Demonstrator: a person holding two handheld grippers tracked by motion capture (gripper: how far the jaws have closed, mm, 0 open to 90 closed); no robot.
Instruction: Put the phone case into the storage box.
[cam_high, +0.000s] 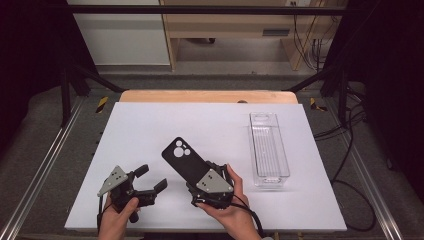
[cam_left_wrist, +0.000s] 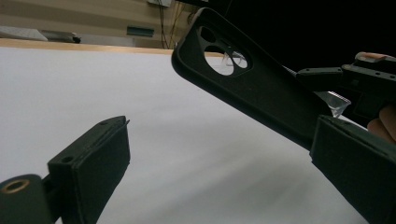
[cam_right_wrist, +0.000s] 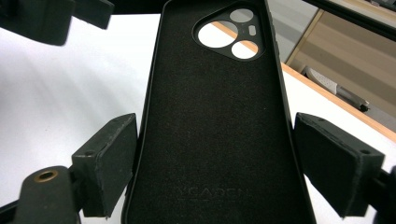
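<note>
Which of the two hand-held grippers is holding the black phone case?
The right hand-held gripper: its jaws clamp the phone case by its long edges. The left hand-held gripper stands open, holding nothing.

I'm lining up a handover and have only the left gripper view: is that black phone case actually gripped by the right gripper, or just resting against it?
Observer: Gripped. The right gripper has its pads on the two long edges of the phone case, near its bottom end.
Operator: Is there a phone in it?
Observer: No. The right gripper view looks into its lined inside, and it is empty.
Operator: Where could it go down?
Observer: The high view shows a clear tray lying empty on the white table, to the right of that gripper.
</note>
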